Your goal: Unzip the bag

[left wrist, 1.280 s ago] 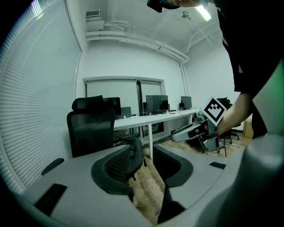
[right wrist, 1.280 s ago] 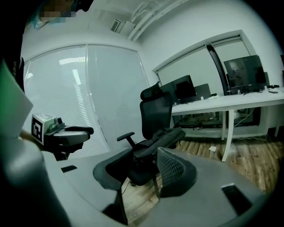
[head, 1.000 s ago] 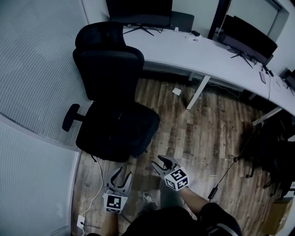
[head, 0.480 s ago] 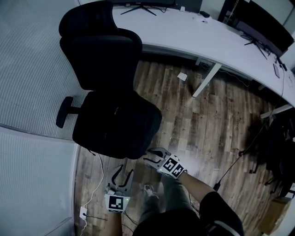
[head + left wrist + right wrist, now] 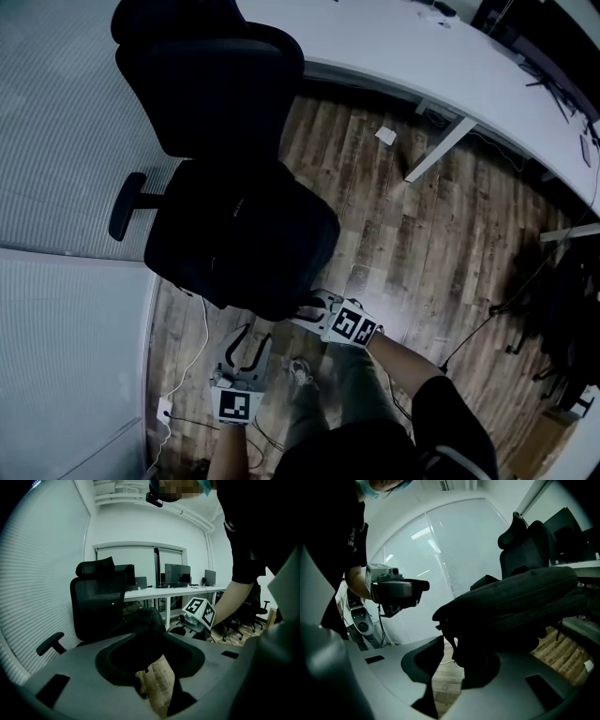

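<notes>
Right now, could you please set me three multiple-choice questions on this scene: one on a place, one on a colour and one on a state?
1. Where does the black bag lie?
A. on a wall hook
B. on the seat of the office chair
C. inside a box

2. What colour is the desk top?
A. white
B. red
C. black

3. How does the left claw stand?
A. shut on the zipper pull
B. shut on a cable
C. open, gripping nothing

Answers:
1 B: in the head view the bag covers the chair's seat.
2 A: the desk top shows plain white above the wooden floor.
3 C: the left gripper view shows its jaws apart, with only floor in the gap.
</notes>
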Demonstrator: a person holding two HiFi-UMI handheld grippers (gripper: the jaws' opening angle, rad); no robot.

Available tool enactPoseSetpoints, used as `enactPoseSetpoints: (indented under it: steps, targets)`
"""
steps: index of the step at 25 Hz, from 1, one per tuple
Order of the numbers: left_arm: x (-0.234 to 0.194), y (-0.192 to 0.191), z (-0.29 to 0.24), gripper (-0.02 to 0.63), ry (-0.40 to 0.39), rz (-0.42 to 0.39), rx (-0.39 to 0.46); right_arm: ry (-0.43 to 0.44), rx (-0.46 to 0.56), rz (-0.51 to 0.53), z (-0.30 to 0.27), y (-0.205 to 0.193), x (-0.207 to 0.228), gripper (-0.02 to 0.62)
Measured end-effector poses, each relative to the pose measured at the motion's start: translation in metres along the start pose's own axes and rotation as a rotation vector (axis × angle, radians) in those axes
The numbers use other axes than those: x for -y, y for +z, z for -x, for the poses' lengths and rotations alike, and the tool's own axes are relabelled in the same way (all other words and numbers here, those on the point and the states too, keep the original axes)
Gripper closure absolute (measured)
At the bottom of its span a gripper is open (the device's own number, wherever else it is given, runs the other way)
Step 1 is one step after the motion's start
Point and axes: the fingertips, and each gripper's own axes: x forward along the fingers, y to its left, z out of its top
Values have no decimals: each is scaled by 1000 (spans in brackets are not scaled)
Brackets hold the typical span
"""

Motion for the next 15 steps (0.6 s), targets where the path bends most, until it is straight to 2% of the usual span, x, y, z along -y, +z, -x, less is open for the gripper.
enactPoseSetpoints:
  steps: [1,2,6,9,12,15]
  targets:
    - [-2,-1,-2,444,2,-2,0,17,-2,3,0,0,-2,506]
    - [-3,-3,-4,445,2,-7,-1,30,-3,4,1,0,-3,528]
    - [-4,-11,-12,445,-4,-14,-22,95,-5,-26,12,0,-11,538]
    - [-1,-14,-18,439,-24,-58,-37,160,9,-83,21,4,-18,541]
    - [3,-26,-21,420,-45,-108,-92,228,43,-156,31,12,-25,545]
    - [6,-34,-25,395,-57,-132,-137,260,86,-224,38,22,-24,548]
